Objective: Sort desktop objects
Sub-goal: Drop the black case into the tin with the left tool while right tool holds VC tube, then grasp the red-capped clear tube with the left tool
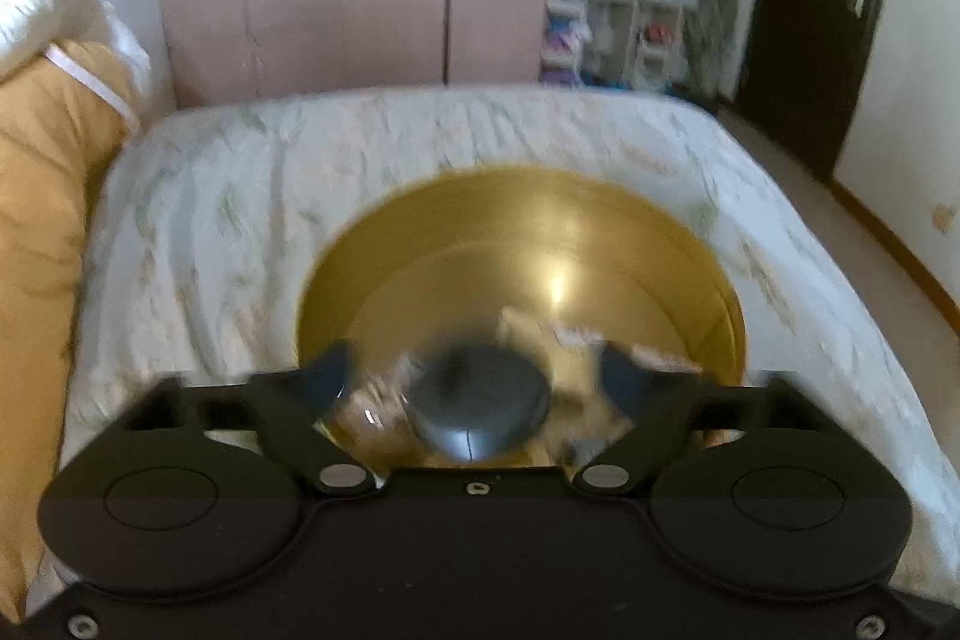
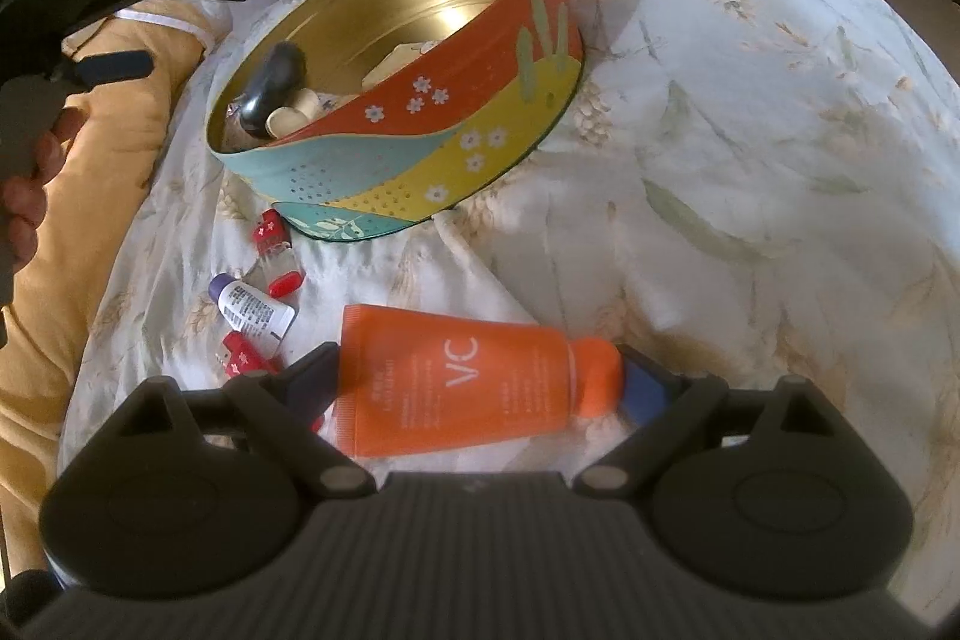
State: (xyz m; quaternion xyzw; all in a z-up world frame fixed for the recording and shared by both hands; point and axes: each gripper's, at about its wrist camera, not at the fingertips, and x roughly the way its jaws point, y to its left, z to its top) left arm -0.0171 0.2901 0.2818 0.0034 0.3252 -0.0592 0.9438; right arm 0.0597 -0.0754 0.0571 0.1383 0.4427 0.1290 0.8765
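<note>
Both fingers of my right gripper (image 2: pixel 480 388) bracket the tube (image 2: pixel 462 388), seemingly unclamped; squeeze mid-body, lift toward tin (image 2: pixel 480 124) at eleven o'clock.

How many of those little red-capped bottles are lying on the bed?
3, all left of the orange tube: one by the tin, one just below it, one beside the right tool. More may hide under that tool.

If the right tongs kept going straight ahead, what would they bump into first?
Probably the orange tube: it already lies crosswise between the open right tongs. Beyond it there is bedsheet, though depth is hard to judge.
</note>
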